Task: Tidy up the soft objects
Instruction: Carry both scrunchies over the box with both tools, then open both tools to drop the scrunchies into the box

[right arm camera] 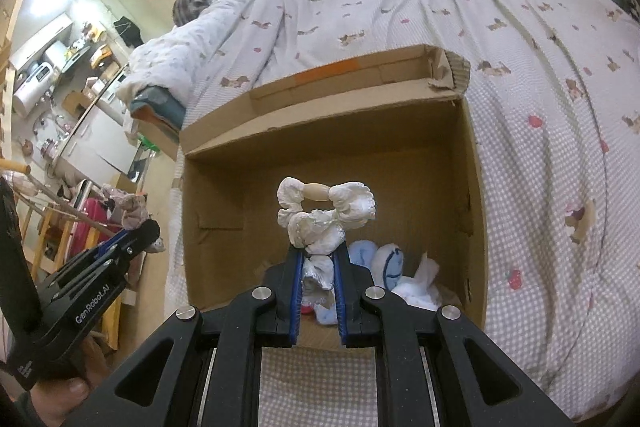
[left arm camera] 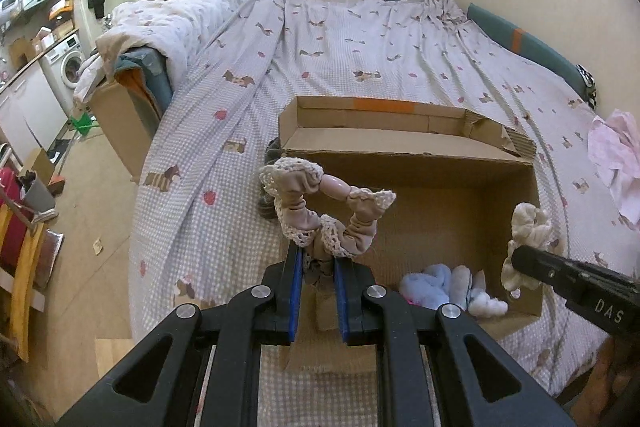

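The left gripper [left arm camera: 318, 267] pinches a light, floppy pink scrunchie [left arm camera: 320, 203]; the right gripper [right arm camera: 318, 267] pinches a white scrunchie [right arm camera: 324, 215]. The box [right arm camera: 328, 131] sits just ahead.

cardboard box [right arm camera: 472, 187] open-topped, soft toys [right arm camera: 384, 267] inside

An open brown cardboard box [left arm camera: 424, 211] sits on a bed covered by a checked, dog-print bedspread [left arm camera: 360, 59]. Inside the box, in its near right corner, lies a heap of pale blue and white soft toys [left arm camera: 452, 289]. A crumpled pink cloth [left arm camera: 616, 163] lies on the bedspread right of the box. A bunched white quilt [left arm camera: 176, 23] lies at the bed's far left end.
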`<action>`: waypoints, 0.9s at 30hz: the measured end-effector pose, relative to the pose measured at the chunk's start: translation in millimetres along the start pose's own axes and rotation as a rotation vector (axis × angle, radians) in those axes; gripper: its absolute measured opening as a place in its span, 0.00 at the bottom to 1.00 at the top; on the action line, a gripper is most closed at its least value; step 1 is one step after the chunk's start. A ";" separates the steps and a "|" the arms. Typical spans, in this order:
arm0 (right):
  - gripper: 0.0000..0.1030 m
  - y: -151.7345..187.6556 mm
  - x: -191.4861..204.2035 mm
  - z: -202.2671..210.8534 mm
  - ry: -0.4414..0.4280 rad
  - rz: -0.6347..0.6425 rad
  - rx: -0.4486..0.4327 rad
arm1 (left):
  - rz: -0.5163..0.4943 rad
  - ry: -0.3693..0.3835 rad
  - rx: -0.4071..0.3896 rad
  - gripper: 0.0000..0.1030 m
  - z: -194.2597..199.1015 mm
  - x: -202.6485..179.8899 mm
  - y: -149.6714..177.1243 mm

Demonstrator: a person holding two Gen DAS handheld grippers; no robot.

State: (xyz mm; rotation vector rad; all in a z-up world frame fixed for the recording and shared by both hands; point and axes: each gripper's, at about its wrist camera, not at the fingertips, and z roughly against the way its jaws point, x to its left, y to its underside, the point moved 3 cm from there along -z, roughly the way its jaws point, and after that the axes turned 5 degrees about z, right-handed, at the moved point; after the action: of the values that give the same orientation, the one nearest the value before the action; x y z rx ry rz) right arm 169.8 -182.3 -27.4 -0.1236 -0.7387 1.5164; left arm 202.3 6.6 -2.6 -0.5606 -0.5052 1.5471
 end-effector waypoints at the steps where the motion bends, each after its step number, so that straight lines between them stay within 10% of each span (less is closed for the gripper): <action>1: 0.15 1.2 -2.0 -3.0 0.005 -0.003 0.007 | 0.002 0.004 0.002 0.13 -3.7 -0.6 1.0; 27: 0.15 21.9 -19.4 -54.4 0.101 -0.039 0.168 | 0.006 0.087 0.159 0.13 -65.6 -16.3 31.5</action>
State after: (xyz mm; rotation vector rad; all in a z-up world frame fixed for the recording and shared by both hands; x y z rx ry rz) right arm 180.9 -178.2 -88.1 -0.0585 -0.5284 1.5164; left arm 219.4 -12.6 -72.6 -0.5051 -0.3114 1.5459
